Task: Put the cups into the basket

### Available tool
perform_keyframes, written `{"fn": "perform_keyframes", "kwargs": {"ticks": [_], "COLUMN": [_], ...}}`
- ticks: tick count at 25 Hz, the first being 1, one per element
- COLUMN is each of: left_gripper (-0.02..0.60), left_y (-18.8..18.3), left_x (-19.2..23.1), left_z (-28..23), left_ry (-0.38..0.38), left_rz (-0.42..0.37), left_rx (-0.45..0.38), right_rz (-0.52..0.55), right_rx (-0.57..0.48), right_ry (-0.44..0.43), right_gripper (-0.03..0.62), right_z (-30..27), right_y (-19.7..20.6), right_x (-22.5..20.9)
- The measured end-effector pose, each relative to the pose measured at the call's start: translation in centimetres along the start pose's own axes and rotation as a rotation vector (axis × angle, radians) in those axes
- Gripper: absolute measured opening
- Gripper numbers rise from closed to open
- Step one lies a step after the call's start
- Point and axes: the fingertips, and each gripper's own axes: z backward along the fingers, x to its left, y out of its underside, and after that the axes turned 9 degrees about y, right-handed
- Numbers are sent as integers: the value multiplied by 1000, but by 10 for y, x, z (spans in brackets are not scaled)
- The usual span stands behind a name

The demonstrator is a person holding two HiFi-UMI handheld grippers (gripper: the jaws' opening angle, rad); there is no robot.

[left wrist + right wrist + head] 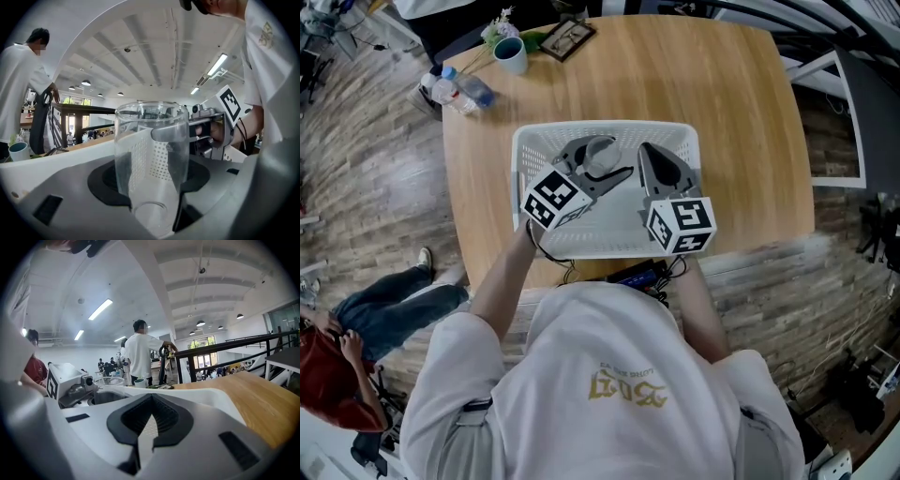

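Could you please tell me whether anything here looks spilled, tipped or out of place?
Only the plastic bottles stand out: they lie on their sides at the far left corner of the table, near its edge. Nothing looks spilled.

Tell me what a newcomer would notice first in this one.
The left gripper grips a clear glass cup over the white basket at the middle of the wooden table. The right gripper is beside it over the basket, jaws together and empty.

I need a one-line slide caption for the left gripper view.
Left gripper grips a clear cylindrical cup before the wall of the white perforated basket.
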Motion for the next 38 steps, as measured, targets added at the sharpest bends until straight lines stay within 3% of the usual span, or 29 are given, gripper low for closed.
{"fn": "perform_keyframes", "kwargs": {"ticks": [17,32,38], "left_gripper": [267,267,267], "left_y": [40,68,85], "left_x": [-7,2,1], "left_z": [-32,-48,-54], "left_ry": [54,49,63], "left_rz": [-15,37,26], "left_rx": [144,185,237], "right_rz": [-46,-63,-33], "right_rx": [53,91,162], "right_ry": [2,12,-24], "right_gripper": [9,9,9], "right_z": [-14,-15,-19], "right_y": [13,21,34], "right_x": [-3,-5,2]}}
